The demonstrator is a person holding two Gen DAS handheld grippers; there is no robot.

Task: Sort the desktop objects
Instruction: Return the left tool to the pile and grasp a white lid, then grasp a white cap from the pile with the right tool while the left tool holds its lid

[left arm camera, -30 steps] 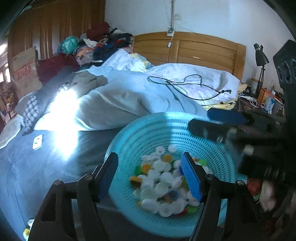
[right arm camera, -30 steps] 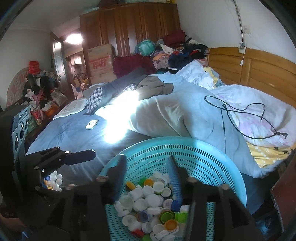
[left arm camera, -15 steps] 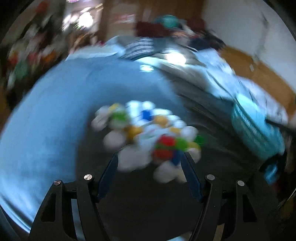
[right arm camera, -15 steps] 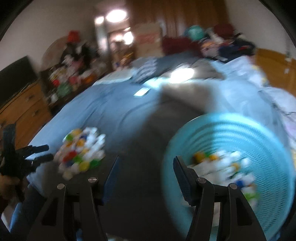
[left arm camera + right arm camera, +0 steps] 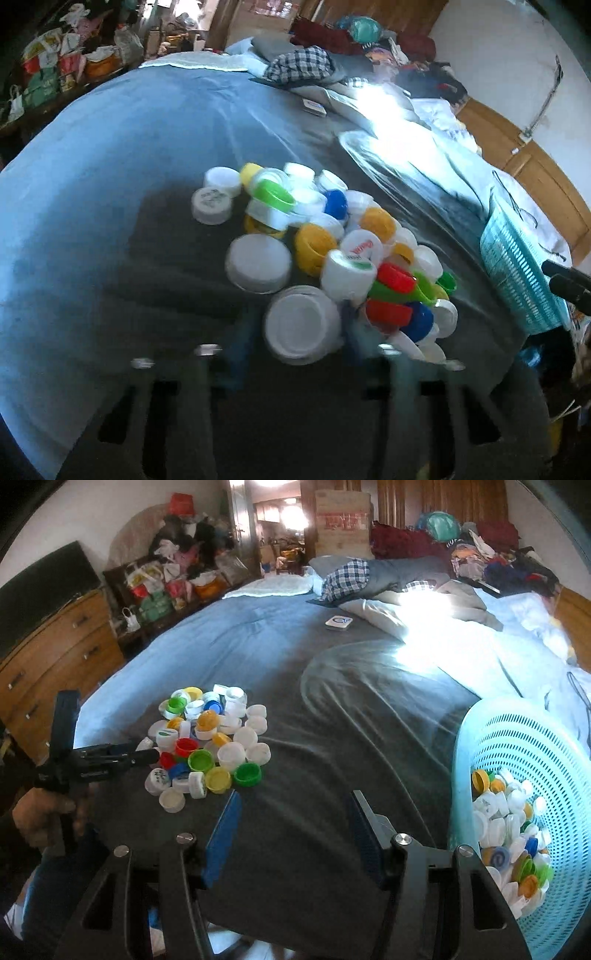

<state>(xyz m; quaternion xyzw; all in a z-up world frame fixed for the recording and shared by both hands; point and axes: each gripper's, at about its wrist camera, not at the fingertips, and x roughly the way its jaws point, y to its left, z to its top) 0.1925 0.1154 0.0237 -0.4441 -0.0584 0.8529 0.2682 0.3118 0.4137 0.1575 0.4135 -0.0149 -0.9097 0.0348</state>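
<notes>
Lots of bottle caps [image 5: 207,746] still sit in a pile on the near left of the big bed [image 5: 332,709]. Many more already lie in the blue basket [image 5: 524,746] on the right. The left gripper [image 5: 303,332] is closing its fingers around a white cap [image 5: 299,325]. The right gripper [image 5: 293,834] has open, empty fingers.

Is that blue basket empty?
No, the basket already holds many bottle caps, mostly white with some yellow, green and blue ones.
</notes>
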